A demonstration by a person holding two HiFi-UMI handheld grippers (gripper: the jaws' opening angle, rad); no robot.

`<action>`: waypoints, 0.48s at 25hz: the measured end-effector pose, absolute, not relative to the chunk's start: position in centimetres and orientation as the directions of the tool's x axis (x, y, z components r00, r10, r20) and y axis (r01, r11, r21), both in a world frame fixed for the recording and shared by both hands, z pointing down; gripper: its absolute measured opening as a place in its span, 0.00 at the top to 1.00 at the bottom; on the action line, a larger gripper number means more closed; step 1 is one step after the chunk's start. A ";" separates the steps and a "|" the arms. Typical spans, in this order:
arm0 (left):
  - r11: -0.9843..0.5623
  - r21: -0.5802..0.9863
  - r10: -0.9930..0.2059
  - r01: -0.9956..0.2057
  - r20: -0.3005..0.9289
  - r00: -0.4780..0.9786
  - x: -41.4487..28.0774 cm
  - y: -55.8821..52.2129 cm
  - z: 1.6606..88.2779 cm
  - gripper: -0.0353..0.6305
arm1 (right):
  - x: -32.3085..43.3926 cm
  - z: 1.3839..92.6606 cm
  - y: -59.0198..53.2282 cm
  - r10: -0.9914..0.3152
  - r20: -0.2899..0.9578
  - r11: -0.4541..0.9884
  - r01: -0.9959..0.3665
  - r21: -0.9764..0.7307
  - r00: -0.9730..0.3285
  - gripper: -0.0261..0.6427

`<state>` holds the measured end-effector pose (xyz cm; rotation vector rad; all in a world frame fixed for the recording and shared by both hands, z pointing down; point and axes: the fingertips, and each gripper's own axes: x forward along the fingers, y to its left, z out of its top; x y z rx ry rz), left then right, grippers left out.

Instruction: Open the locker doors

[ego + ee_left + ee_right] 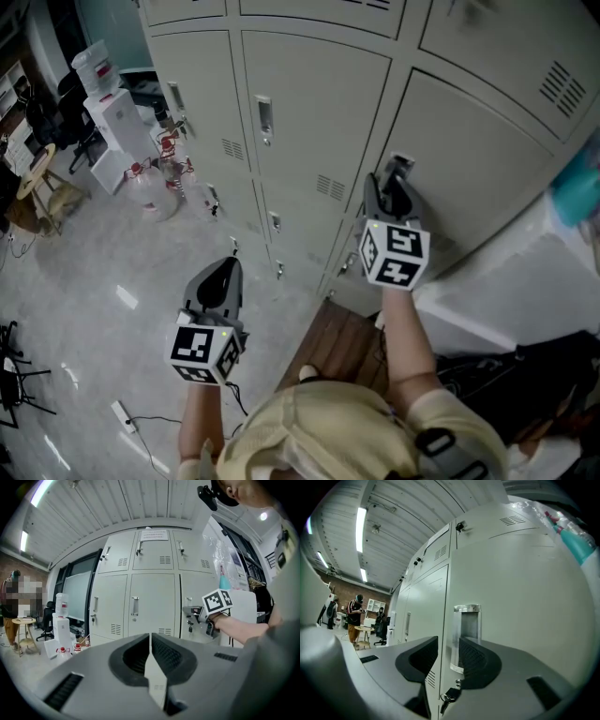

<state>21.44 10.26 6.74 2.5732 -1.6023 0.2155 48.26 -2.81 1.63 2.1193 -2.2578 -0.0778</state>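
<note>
Scene: a person faces a bank of pale grey lockers, a two-jaw gripper in each hand; every door in view looks closed.
Task's thing: the lower right locker door (469,159), flush with its neighbours, bearing a recessed handle (466,634) close to its left edge.
Right gripper: the right gripper (392,187) is at that handle, held about level, its jaws apart and empty. In the right gripper view the handle shows in the gap between them; whether a pad touches metal cannot be told.
Handle's axis: upright, a tall narrow metal pocket, running the same way as the gap between the jaws.
Below the handle: a key (449,696) hangs in the lock, just under the jaws.
Left gripper: the left gripper (151,644) has its jaws pressed together on nothing. It is held lower and well back from the lockers, aimed at the middle doors.
Nearer hand: the right, by a clear margin.
Likely move: hooking the handle and drawing it toward the person; with the handle at the left edge, the door probably hinges on its right.
</note>
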 end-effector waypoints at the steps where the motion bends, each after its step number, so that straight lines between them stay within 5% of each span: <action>1: -0.443 0.013 -0.882 -0.896 0.174 0.438 21.4 10.3 6.8 0.94 | 48.1 1.6 -2.6 -0.998 0.000 0.066 -0.995 0.068 -0.066 0.78; 12: -0.497 0.019 -0.856 -0.868 0.157 0.493 20.7 12.7 6.2 0.94 | 46.7 1.8 2.4 -0.998 0.021 0.055 -0.996 0.077 -0.053 0.78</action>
